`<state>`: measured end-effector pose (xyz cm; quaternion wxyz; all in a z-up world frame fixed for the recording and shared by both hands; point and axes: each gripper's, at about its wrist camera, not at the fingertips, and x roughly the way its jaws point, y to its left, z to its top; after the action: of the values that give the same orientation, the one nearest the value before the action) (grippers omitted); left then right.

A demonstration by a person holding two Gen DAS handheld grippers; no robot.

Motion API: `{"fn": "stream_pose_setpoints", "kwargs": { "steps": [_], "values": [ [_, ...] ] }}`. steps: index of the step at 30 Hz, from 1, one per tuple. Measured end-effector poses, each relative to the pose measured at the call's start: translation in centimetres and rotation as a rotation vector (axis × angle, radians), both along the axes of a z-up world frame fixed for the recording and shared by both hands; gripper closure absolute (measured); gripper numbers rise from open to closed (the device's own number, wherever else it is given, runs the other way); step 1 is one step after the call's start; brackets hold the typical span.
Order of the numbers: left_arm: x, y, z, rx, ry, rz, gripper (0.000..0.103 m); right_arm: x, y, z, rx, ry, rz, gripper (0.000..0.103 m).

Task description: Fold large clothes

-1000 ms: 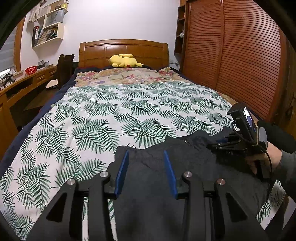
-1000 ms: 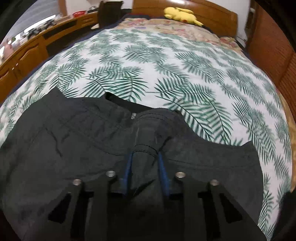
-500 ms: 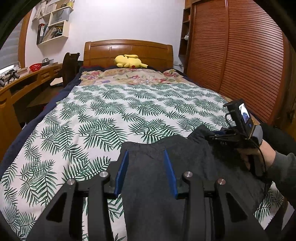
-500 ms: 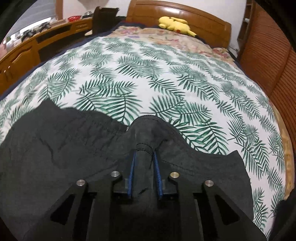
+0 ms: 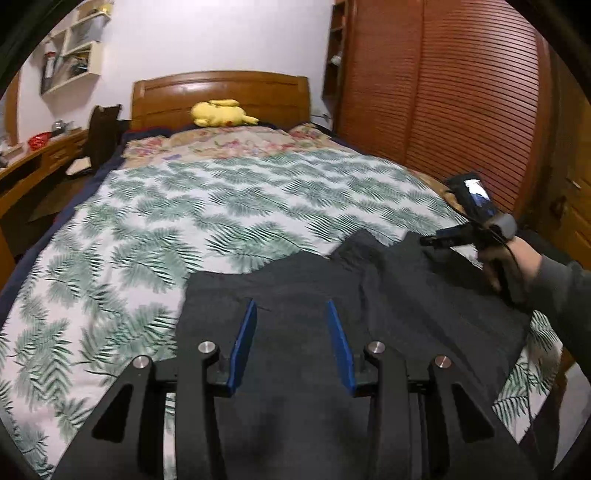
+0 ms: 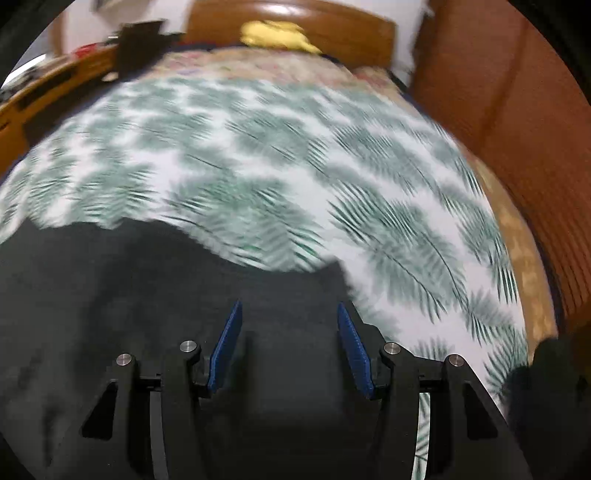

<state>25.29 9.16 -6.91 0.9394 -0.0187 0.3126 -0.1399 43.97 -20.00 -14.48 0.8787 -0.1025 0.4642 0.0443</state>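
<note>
Dark garment (image 5: pixel 424 295) being spread on the bed (image 5: pixel 221 206).
The right gripper (image 6: pixel 290 314) is being opened over the cloth, nothing pinched; the left gripper (image 5: pixel 291 314) is being held released.

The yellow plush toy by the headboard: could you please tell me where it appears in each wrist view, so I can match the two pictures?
Left wrist view: the yellow plush toy lies upper centre-left, at the foot of the wooden headboard.
Right wrist view: the plush toy is a blurred yellow shape at the top edge, near centre.
Shared landmark: the wooden headboard right behind it, above the palm-leaf bedspread.
</note>
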Motion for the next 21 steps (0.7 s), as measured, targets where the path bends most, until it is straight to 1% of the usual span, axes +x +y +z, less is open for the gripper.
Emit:
{"fn": "stream_pose_setpoints", "kwargs": {
  "steps": [3,4,5,6,7,8,9,10,12,13,14,17,18,19,21],
  "values": [
    [0.2,-1.3,-0.7,-0.009,0.029,-0.040,0.065,0.7,-1.8,-1.3,0.042,0.049,-0.031,0.049],
    [0.3,-1.6,-0.9,-0.013,0.037,-0.050,0.065,0.8,-2.2,-1.7,0.070,0.063,-0.024,0.054],
    [0.4,-2.0,-0.9,-0.014,0.039,-0.054,0.065,0.7,-2.2,-1.9,0.080,0.066,-0.012,0.069],
    [0.4,-2.4,-1.0,-0.011,0.039,-0.059,0.065,0.6,-2.1,-2.0,0.071,0.060,0.002,0.079],
    [0.5,-2.7,-1.0,-0.009,0.040,-0.065,0.065,0.4,-2.0,-2.0,0.056,0.055,0.013,0.099],
    [0.5,-3.0,-1.1,-0.007,0.042,-0.072,0.065,0.1,-1.7,-1.8,0.036,0.037,0.032,0.100],
    [0.5,-3.3,-1.2,-0.004,0.044,-0.078,0.065,-0.2,-1.6,-1.3,-0.006,-0.008,0.026,0.101],
    [0.5,-3.5,-1.3,-0.002,0.045,-0.082,0.065,-0.5,-1.9,-0.6,-0.055,-0.065,-0.015,0.102],
    [0.6,-3.9,-1.4,0.005,0.050,-0.089,0.064,-0.5,-3.4,0.6,-0.051,-0.138,-0.116,0.102],
    [0.5,-4.2,-1.5,0.008,0.051,-0.092,0.064,-0.5,-4.0,0.8,-0.036,-0.145,-0.145,0.102],
    [0.5,-4.4,-1.6,0.012,0.052,-0.096,0.064,-0.3,-4.1,0.9,-0.026,-0.130,-0.150,0.102],
    [0.2,-4.9,-1.6,0.023,0.051,-0.109,0.064,-0.9,-3.5,1.5,-0.053,-0.126,-0.118,0.102],
    [0.3,-5.0,-1.7,0.025,0.051,-0.111,0.064,-1.2,-3.5,1.8,-0.046,-0.129,-0.108,0.100],
    [0.1,-5.1,-1.8,0.027,0.052,-0.114,0.064,-1.7,-3.4,2.2,-0.045,-0.132,-0.100,0.094],
    [-0.2,-5.5,-1.8,0.033,0.051,-0.122,0.064,-3.2,-3.5,3.0,-0.026,-0.143,-0.086,0.086]
  ]
}}
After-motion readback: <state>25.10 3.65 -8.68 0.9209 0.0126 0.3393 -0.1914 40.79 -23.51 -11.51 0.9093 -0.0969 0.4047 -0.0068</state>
